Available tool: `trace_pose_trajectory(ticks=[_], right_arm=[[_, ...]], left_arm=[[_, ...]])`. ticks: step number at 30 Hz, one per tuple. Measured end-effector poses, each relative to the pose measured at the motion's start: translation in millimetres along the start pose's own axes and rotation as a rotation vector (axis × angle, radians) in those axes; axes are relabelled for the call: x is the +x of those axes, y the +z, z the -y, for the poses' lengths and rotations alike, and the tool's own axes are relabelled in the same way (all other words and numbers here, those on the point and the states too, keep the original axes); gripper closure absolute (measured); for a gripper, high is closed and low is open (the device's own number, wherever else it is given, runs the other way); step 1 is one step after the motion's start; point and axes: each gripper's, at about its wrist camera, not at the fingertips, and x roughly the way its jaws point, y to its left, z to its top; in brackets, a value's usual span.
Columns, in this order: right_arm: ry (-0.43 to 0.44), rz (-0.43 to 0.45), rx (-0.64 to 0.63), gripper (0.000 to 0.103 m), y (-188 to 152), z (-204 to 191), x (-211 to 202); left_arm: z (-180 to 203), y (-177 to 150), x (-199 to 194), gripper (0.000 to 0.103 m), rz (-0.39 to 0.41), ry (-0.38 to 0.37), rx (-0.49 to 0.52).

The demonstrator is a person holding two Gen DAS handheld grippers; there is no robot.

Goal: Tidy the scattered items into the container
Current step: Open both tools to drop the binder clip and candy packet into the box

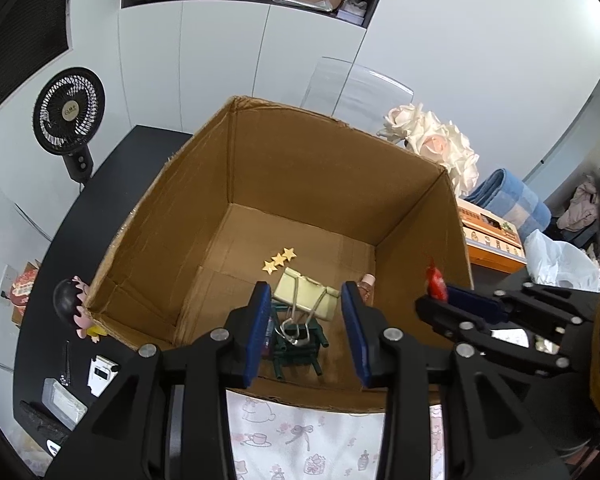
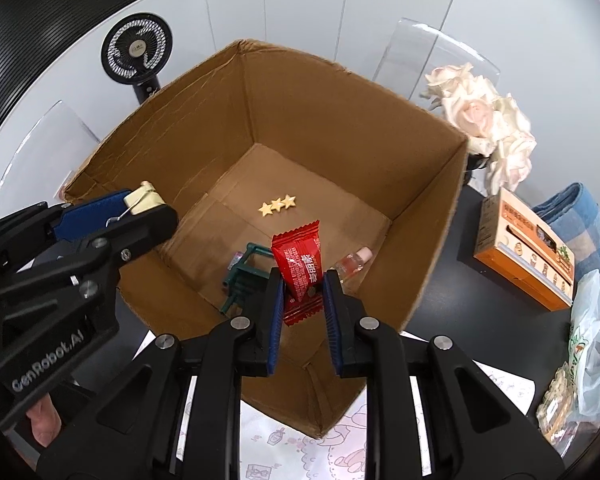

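Right claw [image 2: 302, 292] is holding one red candy packet [image 2: 298, 266] at mid-frame in the right wrist view, pads narrow on its lower half; the packet's long axis is running up and away from the claw, directly over the near inner part of the cardboard box [image 2: 340, 120]. Left claw [image 1: 306, 320] is gripping one cream binder clip [image 1: 306, 290] by its wire handles, the clip body pointing forward, also hanging above the box interior at lower centre of the left wrist view. Both loads are sitting straight over the box floor, so release downward looks like the coming move; neither claw seems nearer than the other. Below them on the floor: one dark green plastic piece [image 2: 242, 276], one small pink-capped bottle [image 2: 354, 260] toward the lower right wall, then, farther in, one strip of three gold stars [image 2: 277, 205]. On the counter [image 1: 60, 240] at lower left outside the box, one black-haired figurine [image 1: 72, 300] is waiting, with several other small items I cannot identify.
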Motion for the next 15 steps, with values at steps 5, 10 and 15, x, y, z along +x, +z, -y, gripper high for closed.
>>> trace_pose_trajectory(ticks=[5, 10, 15], right_arm=[[-0.017, 0.028, 0.027, 0.021, -5, 9, -7], [-0.017, 0.029, 0.034, 0.007, -10, 15, -10], [-0.028, 0.035, 0.036, 0.0, -15, 20, -14]], left_arm=[[-4, 0, -1, 0.018, 0.017, 0.006, -0.013], [-7, 1, -4, 0.01, 0.027, -0.001, -0.019], [-9, 2, -6, 0.01, 0.041, -0.01, -0.036]])
